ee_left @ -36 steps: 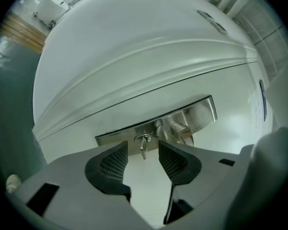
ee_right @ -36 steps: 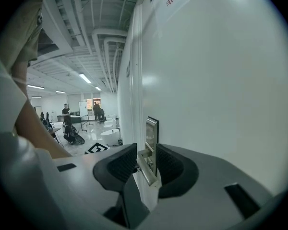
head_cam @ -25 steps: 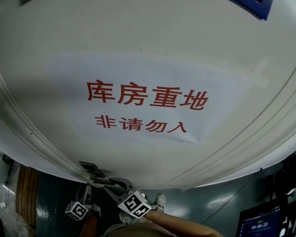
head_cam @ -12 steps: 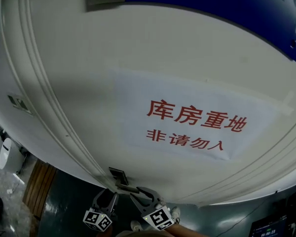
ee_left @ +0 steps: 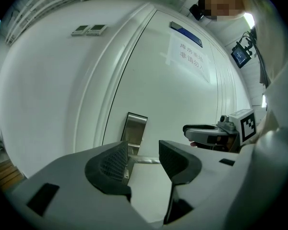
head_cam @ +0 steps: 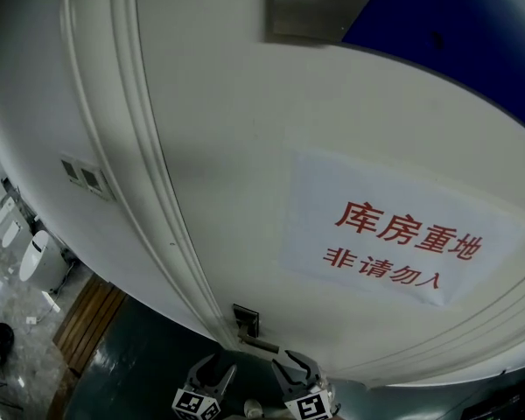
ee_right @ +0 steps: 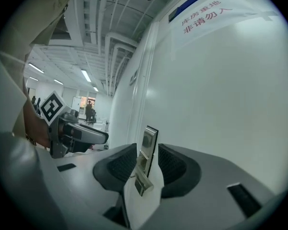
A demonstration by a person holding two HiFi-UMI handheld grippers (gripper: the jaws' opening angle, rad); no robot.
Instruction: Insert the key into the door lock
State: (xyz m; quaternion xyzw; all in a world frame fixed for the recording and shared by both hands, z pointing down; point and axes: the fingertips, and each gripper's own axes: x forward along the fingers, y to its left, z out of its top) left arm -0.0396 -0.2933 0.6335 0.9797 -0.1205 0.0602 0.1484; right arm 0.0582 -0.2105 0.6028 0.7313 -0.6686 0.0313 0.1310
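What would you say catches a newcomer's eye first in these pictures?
The paper sign with red characters on the pale door stands out first. Low at the door's edge sits the metal lock plate, with the left gripper and right gripper open just beneath it.

White door (head_cam: 219,147) with lock plate (head_cam: 246,320), paper notice (head_cam: 394,234)

Door (head_cam: 236,129): smooth, matt white, painted look. Sign (head_cam: 394,234) on door: thin white paper, matt. Lock plate (ee_left: 134,128) on door: brushed metal, dull sheen; handle (ee_right: 141,182) same metal. Left gripper (ee_left: 143,161) pads (ee_left: 111,163): black, ribbed, matt; body smooth grey plastic.
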